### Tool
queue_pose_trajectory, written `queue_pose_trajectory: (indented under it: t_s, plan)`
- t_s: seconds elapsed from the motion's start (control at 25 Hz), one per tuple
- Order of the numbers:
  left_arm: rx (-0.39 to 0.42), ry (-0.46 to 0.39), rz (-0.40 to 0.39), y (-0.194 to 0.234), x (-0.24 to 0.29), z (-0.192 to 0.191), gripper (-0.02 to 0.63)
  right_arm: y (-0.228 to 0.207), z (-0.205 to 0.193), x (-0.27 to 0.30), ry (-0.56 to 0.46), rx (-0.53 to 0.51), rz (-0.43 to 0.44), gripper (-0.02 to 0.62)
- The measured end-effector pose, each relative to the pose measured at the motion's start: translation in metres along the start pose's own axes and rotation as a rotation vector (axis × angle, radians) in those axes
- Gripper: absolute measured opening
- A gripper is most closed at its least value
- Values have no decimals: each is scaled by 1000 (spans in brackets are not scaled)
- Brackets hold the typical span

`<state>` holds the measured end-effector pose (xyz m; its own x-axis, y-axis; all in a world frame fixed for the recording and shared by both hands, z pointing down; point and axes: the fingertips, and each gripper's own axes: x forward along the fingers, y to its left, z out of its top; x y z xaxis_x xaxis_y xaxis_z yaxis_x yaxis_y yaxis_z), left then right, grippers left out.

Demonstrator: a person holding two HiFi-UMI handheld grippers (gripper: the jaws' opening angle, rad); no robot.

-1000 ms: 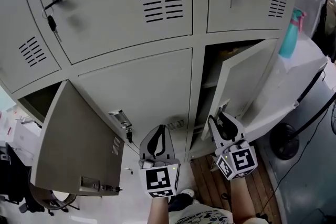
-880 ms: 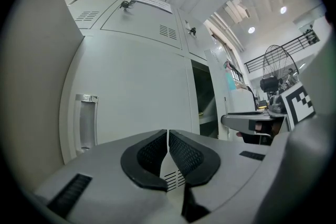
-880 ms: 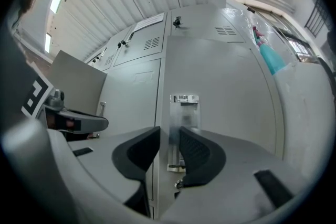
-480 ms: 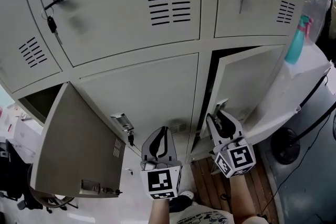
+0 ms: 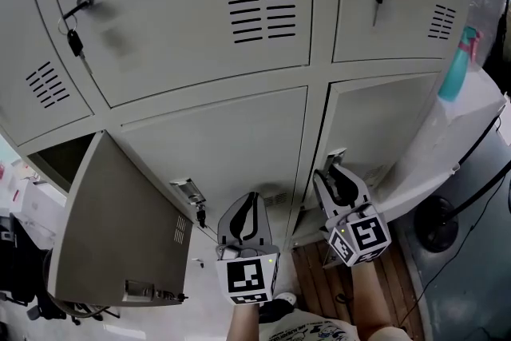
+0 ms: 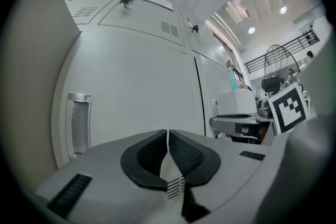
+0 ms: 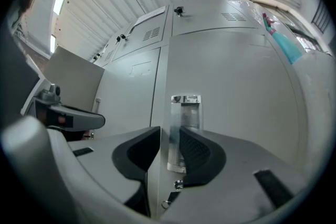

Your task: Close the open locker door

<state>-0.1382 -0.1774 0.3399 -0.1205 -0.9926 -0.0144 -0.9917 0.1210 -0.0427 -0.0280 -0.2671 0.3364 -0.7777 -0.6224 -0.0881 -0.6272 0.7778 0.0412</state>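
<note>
Fingers (image 7: 198, 157) of right gripper (image 7: 170, 150) stand apart at the locker door handle (image 7: 185, 113); those of left gripper (image 6: 168, 136) are closed.

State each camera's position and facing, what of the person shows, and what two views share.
Head view: on the head, steeply down at lockers; forearms, left gripper, right gripper show.
Left gripper view: on that gripper, toward a closed door; shut jaws show.
Right gripper view: on that gripper, toward a door handle; parted jaws show.
Head and right gripper views share the teal bottle.
</note>
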Motion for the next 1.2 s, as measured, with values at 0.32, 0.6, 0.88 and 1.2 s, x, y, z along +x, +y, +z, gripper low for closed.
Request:
queue_pose_trajectory:
  t_s: [0.32,0.6,0.88,1.2]
  plan:
    - [6,-9,-9,1,5,2,15,0,0,9,3,6,26,112]
    - [13,-7,-21,-1,5,2,16,-2,0,14,-3,44,42,112]
    - [18,-8,-20,2,5,3,16,-1,0,20,9,38,57,147]
    - [13,-8,-26,3,6,2,15,0,-1,19,9,16,49,149]
